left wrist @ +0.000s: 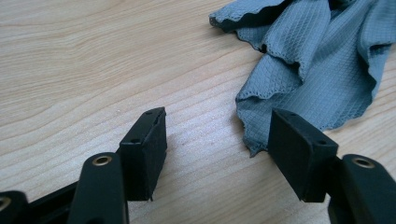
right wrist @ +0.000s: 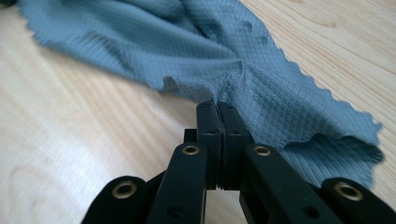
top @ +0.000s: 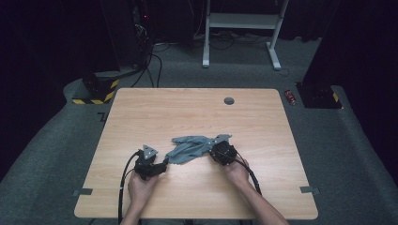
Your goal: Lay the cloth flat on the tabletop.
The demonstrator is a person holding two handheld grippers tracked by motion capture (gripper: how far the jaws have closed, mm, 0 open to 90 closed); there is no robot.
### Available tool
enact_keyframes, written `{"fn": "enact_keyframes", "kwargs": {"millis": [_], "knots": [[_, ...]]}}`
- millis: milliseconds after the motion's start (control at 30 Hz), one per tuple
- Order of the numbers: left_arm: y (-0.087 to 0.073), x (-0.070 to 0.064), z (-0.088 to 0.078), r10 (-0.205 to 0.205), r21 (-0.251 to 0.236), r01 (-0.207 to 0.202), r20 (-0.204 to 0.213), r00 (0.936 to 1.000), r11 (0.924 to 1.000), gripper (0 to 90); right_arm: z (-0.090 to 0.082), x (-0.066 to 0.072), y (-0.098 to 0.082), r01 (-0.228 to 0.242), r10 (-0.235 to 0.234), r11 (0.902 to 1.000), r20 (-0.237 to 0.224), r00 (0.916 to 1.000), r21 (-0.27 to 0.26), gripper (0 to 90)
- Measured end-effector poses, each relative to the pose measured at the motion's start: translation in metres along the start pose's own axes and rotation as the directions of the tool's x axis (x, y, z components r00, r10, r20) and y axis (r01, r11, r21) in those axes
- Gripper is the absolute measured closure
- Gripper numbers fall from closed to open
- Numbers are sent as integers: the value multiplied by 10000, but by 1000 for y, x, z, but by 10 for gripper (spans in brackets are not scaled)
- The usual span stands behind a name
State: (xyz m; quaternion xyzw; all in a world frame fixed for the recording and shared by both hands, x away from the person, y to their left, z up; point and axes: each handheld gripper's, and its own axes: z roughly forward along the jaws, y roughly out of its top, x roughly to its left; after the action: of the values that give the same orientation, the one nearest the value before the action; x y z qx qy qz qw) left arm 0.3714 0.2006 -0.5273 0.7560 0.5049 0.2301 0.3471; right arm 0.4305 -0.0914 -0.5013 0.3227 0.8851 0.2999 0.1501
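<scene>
A crumpled grey-blue cloth (top: 190,147) lies on the wooden table (top: 187,108), a little in front of its middle. My left gripper (top: 164,164) rests at the cloth's near left corner. In the left gripper view it (left wrist: 217,121) stands open, and a corner of the cloth (left wrist: 317,60) hangs just inside the right-hand pad without being pressed. My right gripper (top: 214,151) sits at the cloth's right end. Its jaws (right wrist: 218,106) are shut together on a puckered edge of the cloth (right wrist: 187,42).
A round cable hole (top: 229,100) is set in the table near its far edge. Tape strips (top: 82,191) (top: 309,190) mark the near corners. Behind the table, a white frame (top: 241,21), cables and a red can (top: 291,97) are on the floor.
</scene>
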Motion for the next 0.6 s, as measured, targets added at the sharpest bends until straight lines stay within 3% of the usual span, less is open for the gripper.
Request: {"fn": "enact_keyframes", "kwargs": {"millis": [267, 433, 500, 600], "knots": [[0, 0, 0, -5, -5, 5, -1, 10000, 10000, 377, -37, 5, -23, -35, 42, 9999, -467, 9989, 151, 889], [0, 0, 0, 26, 3, -26, -14, 10000, 10000, 377, -37, 15, -47, 33, 3, 9988, -715, 9974, 498, 835], [0, 0, 0, 29, 1, -29, -18, 10000, 10000, 377, -38, 15, -52, -147, 171, 9995, -850, 9962, 283, 809], [0, 0, 0, 44, 1, -44, -19, 10000, 10000, 378, -43, 13, -51, -374, 362, 9991, -623, 9974, -183, 784]]}}
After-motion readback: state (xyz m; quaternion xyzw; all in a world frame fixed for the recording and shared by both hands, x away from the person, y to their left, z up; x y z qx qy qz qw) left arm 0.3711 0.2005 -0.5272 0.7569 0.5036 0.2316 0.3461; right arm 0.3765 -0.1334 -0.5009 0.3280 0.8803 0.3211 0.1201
